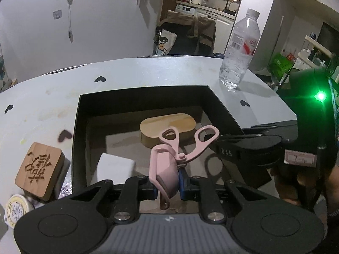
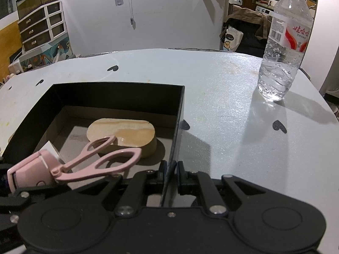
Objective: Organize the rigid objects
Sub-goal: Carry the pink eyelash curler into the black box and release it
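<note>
Left wrist view: left gripper (image 1: 167, 187) is clamping the pink eyelash curler (image 1: 169, 160) by its head end, jaws nearly closed on it. Curler's long axis is running forward from the jaws, loop handles pointing away, hanging over the open black box (image 1: 135, 95). Box already holds a wooden oval block (image 1: 167, 127) and a white block (image 1: 115, 167). Right gripper (image 2: 170, 174) is pinching the box's right wall, jaws narrow, steadying it. Left is the nearer arm; drop point is probably directly below. Carved wooden stamp (image 1: 39, 170) and water bottle (image 2: 284, 42) are sitting outside on the table (image 2: 222, 95).
</note>
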Demonstrator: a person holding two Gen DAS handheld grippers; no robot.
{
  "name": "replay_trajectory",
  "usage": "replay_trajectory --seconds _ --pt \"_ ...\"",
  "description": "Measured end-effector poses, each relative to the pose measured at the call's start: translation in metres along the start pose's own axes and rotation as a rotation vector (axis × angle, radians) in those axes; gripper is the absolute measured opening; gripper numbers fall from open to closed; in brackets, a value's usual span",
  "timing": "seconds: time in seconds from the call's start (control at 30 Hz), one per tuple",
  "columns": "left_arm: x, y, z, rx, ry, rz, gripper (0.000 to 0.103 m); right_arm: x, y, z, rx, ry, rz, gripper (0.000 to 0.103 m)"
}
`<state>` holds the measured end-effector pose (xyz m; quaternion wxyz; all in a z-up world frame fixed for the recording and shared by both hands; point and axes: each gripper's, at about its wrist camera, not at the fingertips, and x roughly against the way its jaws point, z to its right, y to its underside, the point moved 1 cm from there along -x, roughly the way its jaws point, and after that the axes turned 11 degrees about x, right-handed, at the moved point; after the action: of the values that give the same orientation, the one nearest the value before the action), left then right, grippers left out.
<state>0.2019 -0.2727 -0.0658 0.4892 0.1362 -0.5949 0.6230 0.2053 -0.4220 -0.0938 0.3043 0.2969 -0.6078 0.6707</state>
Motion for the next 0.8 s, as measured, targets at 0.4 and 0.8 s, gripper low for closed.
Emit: replay_trajectory --seconds 0.4,0.8 --pt "-0.007 0.003 -0.001 -0.007 -0.029 -0.010 0.020 0.015 -0.002 0.005 -0.013 -0.011 0.033 0.011" --pt "-0.004 0.006 0.009 -0.024 -0.008 -0.027 0.052 0.015 -0.002 0.005 -0.009 -0.006 0.038 0.010"
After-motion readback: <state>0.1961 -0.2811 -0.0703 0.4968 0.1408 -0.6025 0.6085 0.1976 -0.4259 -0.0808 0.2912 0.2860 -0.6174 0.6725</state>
